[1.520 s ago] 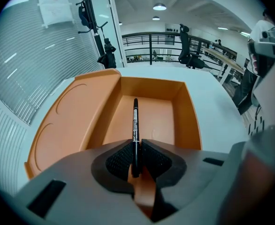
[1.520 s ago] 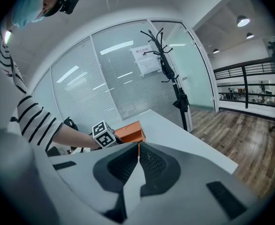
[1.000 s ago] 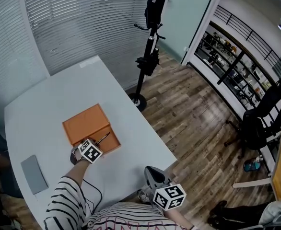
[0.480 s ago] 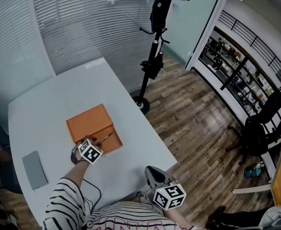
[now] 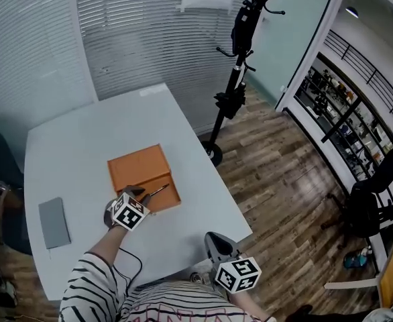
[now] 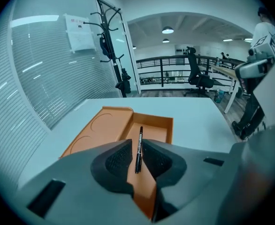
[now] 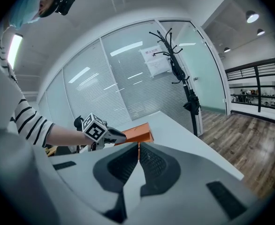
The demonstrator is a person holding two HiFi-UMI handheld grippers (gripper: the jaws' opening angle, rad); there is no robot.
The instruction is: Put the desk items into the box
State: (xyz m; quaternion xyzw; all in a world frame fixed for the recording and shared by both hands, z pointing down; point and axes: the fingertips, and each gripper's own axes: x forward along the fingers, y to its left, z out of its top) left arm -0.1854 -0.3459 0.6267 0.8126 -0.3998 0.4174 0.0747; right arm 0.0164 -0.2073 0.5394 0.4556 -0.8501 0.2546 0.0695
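Your pale table point(image 5: 82, 146) carries two things directly: the open orange box point(image 5: 139, 173) near its middle, and a flat grey slab point(image 5: 53, 222) well apart, close to the left edge.

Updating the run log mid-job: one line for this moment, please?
left claw: at orange box, jaws just closing, gripping nothing | pen: lying in box | right claw: shut, empty

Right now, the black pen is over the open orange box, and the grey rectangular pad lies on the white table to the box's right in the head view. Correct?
No. The head view shows the grey rectangular pad on the white table to the open orange box's left. The black pen is over the box.
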